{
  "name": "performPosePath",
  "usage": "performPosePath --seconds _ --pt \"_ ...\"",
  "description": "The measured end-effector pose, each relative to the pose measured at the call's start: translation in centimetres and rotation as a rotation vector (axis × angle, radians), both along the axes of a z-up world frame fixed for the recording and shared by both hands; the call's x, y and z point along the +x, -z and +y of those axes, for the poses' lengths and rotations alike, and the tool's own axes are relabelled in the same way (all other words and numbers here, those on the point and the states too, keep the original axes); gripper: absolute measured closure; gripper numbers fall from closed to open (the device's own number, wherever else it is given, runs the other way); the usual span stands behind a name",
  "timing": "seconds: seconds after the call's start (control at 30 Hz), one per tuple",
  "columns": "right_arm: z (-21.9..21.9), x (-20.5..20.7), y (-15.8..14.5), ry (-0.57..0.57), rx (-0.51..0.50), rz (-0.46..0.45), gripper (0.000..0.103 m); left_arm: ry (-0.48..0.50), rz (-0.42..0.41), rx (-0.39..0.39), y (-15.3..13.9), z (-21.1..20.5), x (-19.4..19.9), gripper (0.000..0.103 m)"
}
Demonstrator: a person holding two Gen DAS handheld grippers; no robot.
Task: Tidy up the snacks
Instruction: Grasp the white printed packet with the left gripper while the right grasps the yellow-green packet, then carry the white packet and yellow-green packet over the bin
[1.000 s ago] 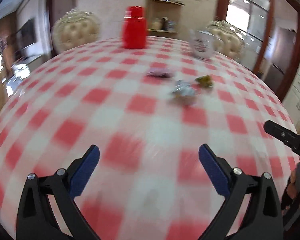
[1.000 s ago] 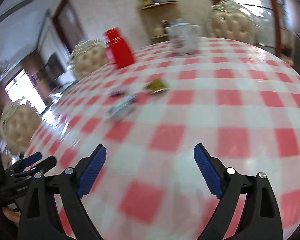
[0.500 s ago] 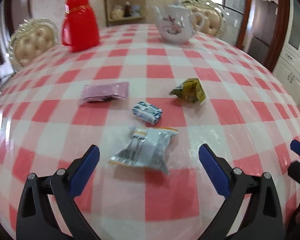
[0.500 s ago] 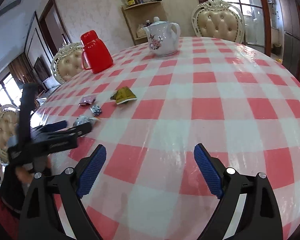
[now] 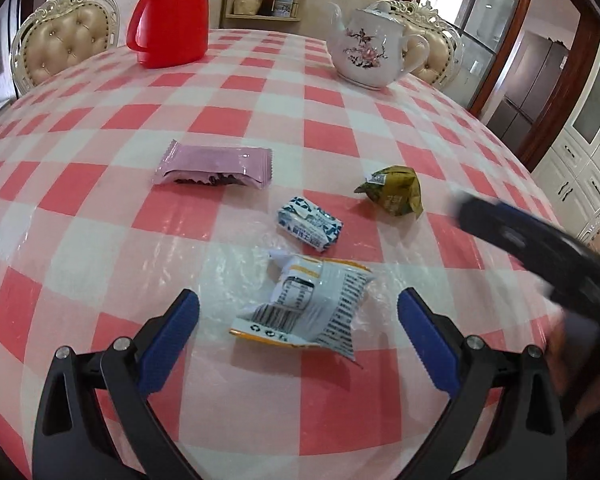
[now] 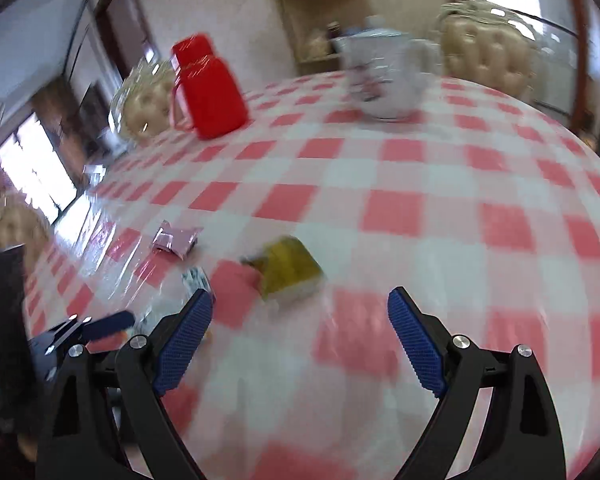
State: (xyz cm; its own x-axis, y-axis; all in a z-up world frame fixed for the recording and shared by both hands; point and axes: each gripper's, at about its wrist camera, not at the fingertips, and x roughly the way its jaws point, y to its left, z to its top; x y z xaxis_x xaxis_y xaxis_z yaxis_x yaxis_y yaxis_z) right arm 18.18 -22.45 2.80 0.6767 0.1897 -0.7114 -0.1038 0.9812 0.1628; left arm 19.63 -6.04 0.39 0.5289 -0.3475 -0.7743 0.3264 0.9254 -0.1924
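Four snacks lie loose on your checked table, and both of your grippers are spread wide with nothing in them.

Your left gripper hangs over the white-and-orange packet, which lies between its blue pads without touching them. Just beyond it sits the small blue-and-white packet, with the pink bar farther left and the green-gold packet to the right. Your right gripper points at the green-gold one, its view blurred. Red jug and white teapot stand at the far side.
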Motion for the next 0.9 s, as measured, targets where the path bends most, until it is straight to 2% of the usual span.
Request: performPosePath --seconds 0.1,0.2,0.27,0.3,0.33,0.4,0.5,0.63,0.67,0.7,0.73,0.77,0.9 --pt "1.6 2.5 0.7 -0.106 -0.103 0.019 0.019 0.004 0.0 0.013 0.0 -0.1 0.0 0.003" --pt "2.3 4.0 1.9 -0.147 -0.143 0.055 0.027 0.008 0.001 0.022 0.0 -0.3 0.0 0.002" --pt "2.6 4.5 2.8 -0.16 -0.158 0.08 0.038 0.01 0.002 0.026 0.0 -0.4 0.0 0.002" --pt "2.4 4.4 2.8 -0.157 -0.154 0.08 0.046 0.01 0.001 0.03 0.0 -0.5 0.0 0.002" --pt "2.1 3.9 2.6 -0.147 -0.139 0.069 0.064 0.011 0.001 0.033 0.0 -0.5 0.0 0.002" --pt "1.3 2.6 2.3 -0.124 -0.103 0.067 0.064 0.011 0.001 0.035 0.0 -0.5 -0.1 0.002" --pt "-0.1 -1.0 1.0 -0.066 -0.073 0.014 0.065 0.011 0.001 0.037 0.0 -0.5 -0.1 0.002" --pt "-2.5 -6.2 -1.4 0.032 0.021 -0.059 0.065 0.02 -0.003 0.083 0.1 -1.1 -0.1 0.003" --pt "-3.0 -7.5 -1.9 0.052 0.058 -0.087 0.065 0.019 -0.01 0.103 0.1 -1.2 -0.2 0.006" --pt "-3.4 -8.3 -2.2 0.062 0.086 -0.099 0.065 0.014 -0.029 0.132 0.1 -1.4 -0.5 0.021" --pt "-3.7 -9.4 -2.2 0.075 0.124 -0.109 0.065 0.012 -0.042 0.156 0.1 -1.5 -0.6 0.043" --pt "-3.8 -10.3 -2.0 0.086 0.147 -0.111 0.065 0.011 -0.055 0.178 0.0 -1.6 -0.7 0.049" --pt "-2.5 -11.8 -0.9 0.101 0.14 -0.085 0.065 0.047 -0.058 0.147 -0.2 -1.4 -0.9 0.05"
